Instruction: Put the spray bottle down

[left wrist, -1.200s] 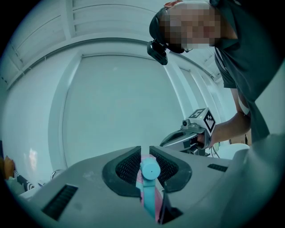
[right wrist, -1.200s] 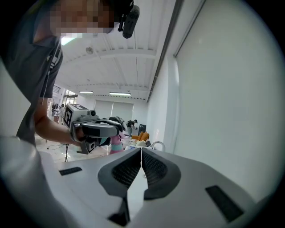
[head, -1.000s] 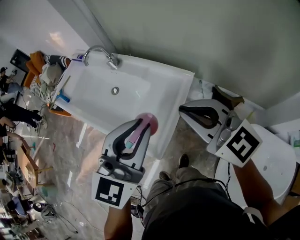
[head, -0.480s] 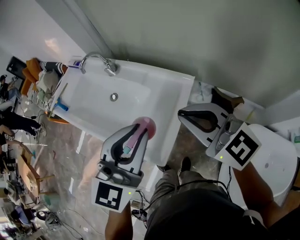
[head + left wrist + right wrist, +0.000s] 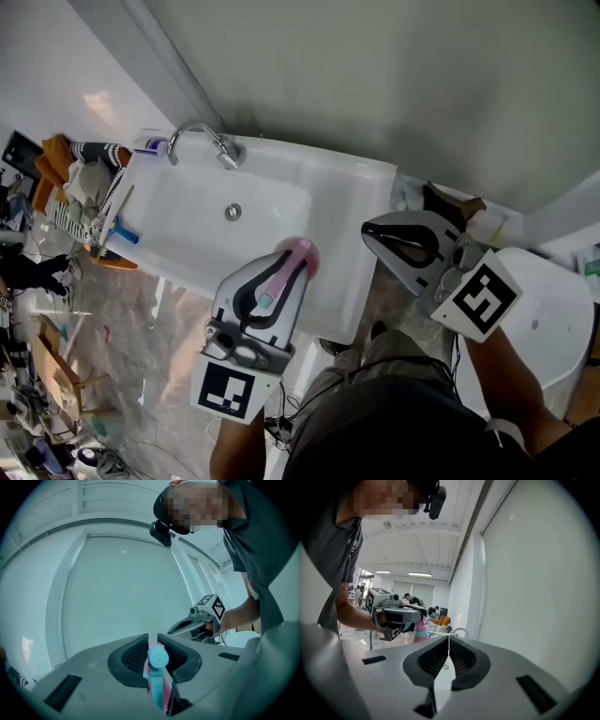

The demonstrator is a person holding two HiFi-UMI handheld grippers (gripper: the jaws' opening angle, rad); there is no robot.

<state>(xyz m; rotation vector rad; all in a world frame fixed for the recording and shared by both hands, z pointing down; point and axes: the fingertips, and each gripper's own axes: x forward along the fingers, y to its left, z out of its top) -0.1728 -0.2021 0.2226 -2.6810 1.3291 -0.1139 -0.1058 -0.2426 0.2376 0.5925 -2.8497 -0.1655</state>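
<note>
My left gripper (image 5: 298, 258) is shut on a pink spray bottle (image 5: 298, 253) with a teal trigger head (image 5: 157, 660), held level over the front rim of the white washbasin (image 5: 330, 192). In the left gripper view the bottle's neck sits pinched between the two dark pads (image 5: 136, 656). The pink bottle (image 5: 421, 632) also shows under the left gripper in the right gripper view. My right gripper (image 5: 367, 228) hangs to the right of the basin, over the floor, shut with nothing between its jaws (image 5: 449, 637).
A chrome tap (image 5: 202, 134) stands at the basin's back left and a drain hole (image 5: 233, 212) lies in its bowl. A rack with cloths and a blue-handled tool (image 5: 103, 202) stands to the left. A white round toilet (image 5: 544, 323) is at the right, against the grey wall.
Both grippers have drifted a little toward the wall and the basin, the left one still carrying the bottle. Neither jaw has opened or closed.
</note>
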